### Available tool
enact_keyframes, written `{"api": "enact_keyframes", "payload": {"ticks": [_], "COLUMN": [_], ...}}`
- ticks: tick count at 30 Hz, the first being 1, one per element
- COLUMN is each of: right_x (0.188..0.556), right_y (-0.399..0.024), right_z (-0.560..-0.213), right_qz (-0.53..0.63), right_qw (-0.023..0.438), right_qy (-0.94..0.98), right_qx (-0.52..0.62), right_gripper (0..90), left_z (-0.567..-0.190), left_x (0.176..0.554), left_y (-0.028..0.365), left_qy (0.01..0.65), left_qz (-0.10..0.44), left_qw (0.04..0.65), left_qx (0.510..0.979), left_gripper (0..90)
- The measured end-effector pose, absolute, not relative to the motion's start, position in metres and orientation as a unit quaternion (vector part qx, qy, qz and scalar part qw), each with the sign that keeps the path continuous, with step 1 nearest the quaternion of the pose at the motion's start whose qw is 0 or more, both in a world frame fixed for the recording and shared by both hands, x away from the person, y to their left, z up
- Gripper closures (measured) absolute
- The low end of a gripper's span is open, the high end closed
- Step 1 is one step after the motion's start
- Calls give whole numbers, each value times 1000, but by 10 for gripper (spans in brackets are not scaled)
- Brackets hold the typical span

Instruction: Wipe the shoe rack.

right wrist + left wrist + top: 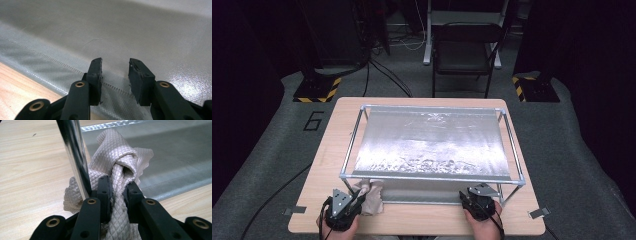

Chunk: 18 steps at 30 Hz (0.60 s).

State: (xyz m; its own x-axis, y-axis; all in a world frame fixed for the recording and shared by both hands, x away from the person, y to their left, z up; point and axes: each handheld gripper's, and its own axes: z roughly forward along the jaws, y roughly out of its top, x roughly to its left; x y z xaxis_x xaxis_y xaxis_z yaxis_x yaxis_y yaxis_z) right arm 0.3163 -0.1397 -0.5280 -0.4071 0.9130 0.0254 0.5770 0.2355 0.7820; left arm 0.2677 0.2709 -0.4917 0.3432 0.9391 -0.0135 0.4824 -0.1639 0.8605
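Near the tabletop's (pixel 422 220) front-left corner, we are pinching a beige cloth (pixel 117 170) in our left gripper (pixel 117 195); our right gripper (pixel 115 75) is hovering spread, empty, over the silver sheet (pixel 125 30).

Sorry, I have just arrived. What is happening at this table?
A person sits at a wooden table with a two-jaw gripper in each hand. The left gripper is shut on a bunched beige cloth with a diamond weave, right beside a leg of the metal frame. The right gripper is open, nothing between its jaws, pointing at the silver sheet. That silver sheet lies under the frame at the middle of the table.
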Motion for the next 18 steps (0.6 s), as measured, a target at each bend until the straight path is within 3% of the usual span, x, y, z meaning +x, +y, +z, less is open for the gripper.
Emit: {"api": "enact_keyframes", "payload": {"ticks": [18], "right_x": [316], "right_y": [-140], "right_z": [-528], "right_qz": [371], "right_qw": [226], "right_qy": [752], "right_qx": [495], "right_gripper": [634], "left_z": [-453], "left_x": [256], "left_y": [271], "left_qy": [484], "left_qz": [299], "left_qw": [425], "left_qx": [704], "left_gripper": [783]}}
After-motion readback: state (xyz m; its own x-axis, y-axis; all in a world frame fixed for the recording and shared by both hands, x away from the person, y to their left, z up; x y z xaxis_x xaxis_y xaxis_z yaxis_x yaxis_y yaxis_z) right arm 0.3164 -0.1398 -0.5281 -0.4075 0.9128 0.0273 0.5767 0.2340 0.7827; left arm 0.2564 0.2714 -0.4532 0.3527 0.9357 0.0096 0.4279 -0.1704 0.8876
